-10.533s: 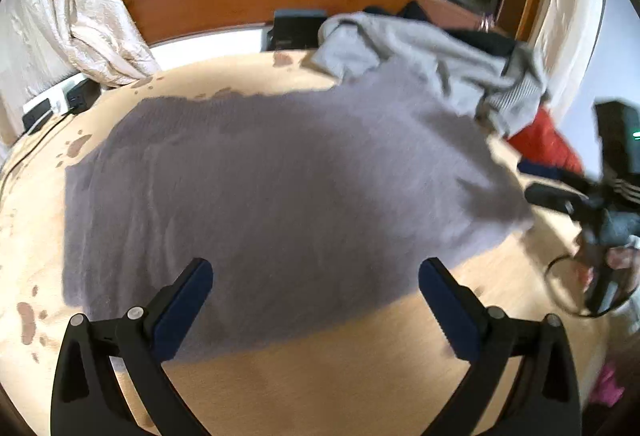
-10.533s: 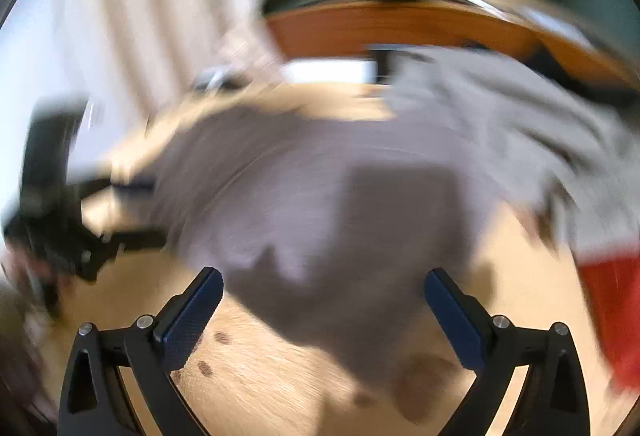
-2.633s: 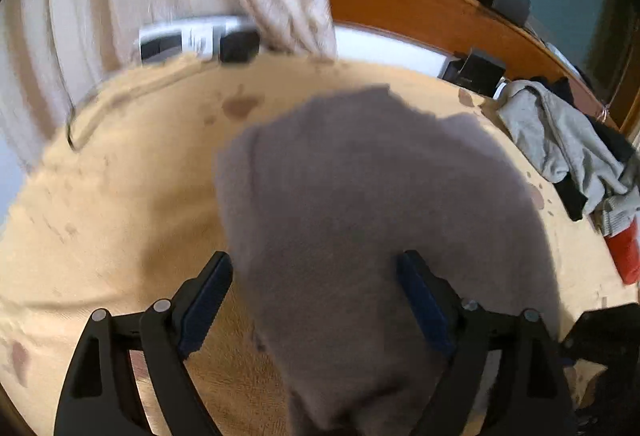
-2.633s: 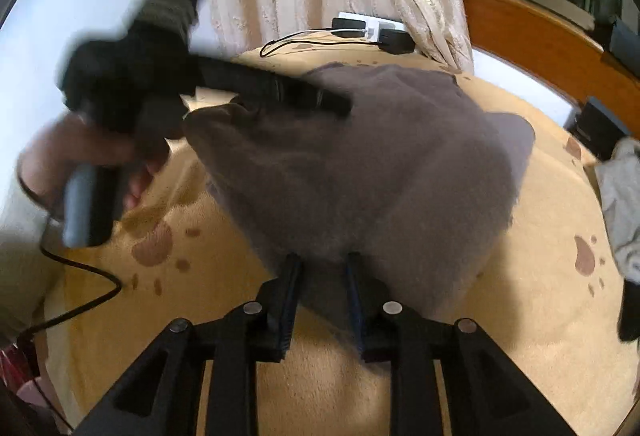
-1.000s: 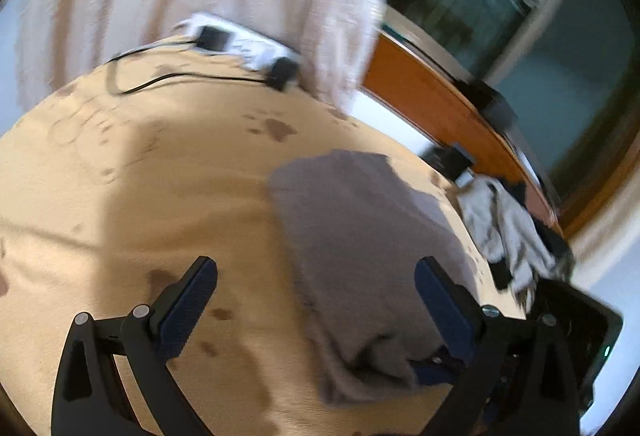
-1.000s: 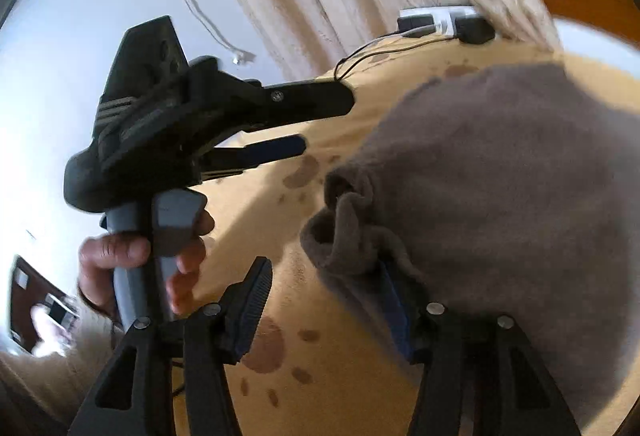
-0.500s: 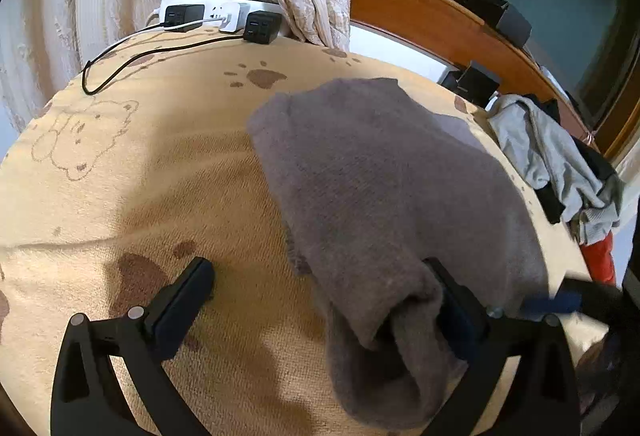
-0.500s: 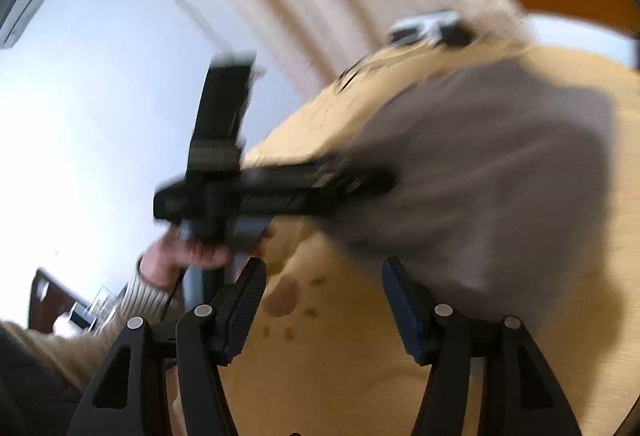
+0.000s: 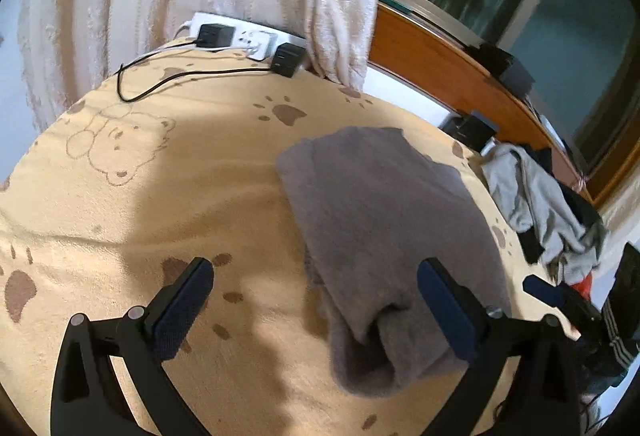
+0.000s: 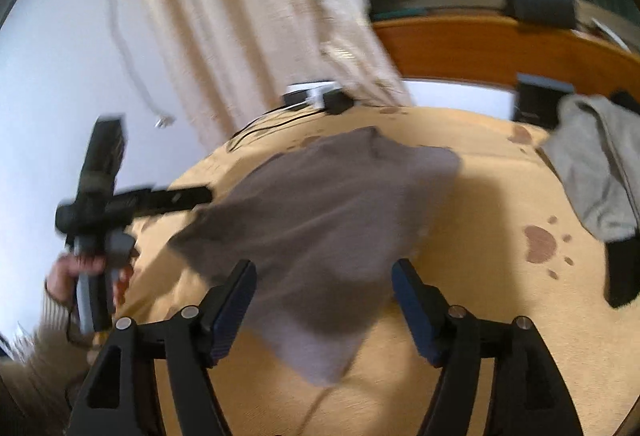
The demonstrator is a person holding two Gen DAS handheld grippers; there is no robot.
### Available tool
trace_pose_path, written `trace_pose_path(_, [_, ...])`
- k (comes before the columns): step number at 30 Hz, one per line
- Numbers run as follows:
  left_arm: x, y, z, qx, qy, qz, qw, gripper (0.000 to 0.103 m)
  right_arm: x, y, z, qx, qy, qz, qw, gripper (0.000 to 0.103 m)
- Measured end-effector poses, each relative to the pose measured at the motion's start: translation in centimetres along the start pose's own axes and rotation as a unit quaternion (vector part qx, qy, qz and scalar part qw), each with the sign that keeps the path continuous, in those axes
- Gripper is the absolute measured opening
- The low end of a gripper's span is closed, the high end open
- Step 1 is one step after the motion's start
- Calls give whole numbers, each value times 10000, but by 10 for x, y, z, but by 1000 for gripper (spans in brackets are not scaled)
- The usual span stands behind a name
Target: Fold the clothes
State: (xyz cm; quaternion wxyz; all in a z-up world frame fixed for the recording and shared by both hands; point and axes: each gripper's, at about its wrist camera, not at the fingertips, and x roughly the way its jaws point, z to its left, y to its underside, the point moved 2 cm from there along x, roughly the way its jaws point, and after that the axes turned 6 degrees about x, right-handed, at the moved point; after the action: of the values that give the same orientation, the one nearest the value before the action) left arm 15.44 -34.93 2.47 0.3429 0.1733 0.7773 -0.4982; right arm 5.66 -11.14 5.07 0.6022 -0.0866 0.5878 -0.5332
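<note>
Tilting down | left gripper (image 9: 316, 300) spread, empty | right gripper (image 10: 324, 300) just widened, released over grey garment (image 10: 320, 204)

My two grippers are black frames with silver screws and dark blue ribbed pads (image 9: 446, 310). My left hand (image 10: 86, 268) wraps a grey handle; my sleeve (image 10: 34, 348) is beige ribbed knit.

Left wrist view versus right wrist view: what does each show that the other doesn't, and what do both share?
Left wrist only: the bear outline printed on the blanket and a red item by the clothes pile. Right wrist only: the hand holding the left tool. Both: the folded grey garment, the power strip and the light grey clothes pile.
</note>
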Motion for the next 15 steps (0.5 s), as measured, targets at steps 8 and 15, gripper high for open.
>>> trace_pose_path(8, [25,23,-25,1233,-1226,219,9845,103,22,23,7,-585,996,581,9916,73])
trace_pose_path(15, [34,26,-7,993,-1341,285,9856,103,28,37,-25,-4,943,862,9918,82])
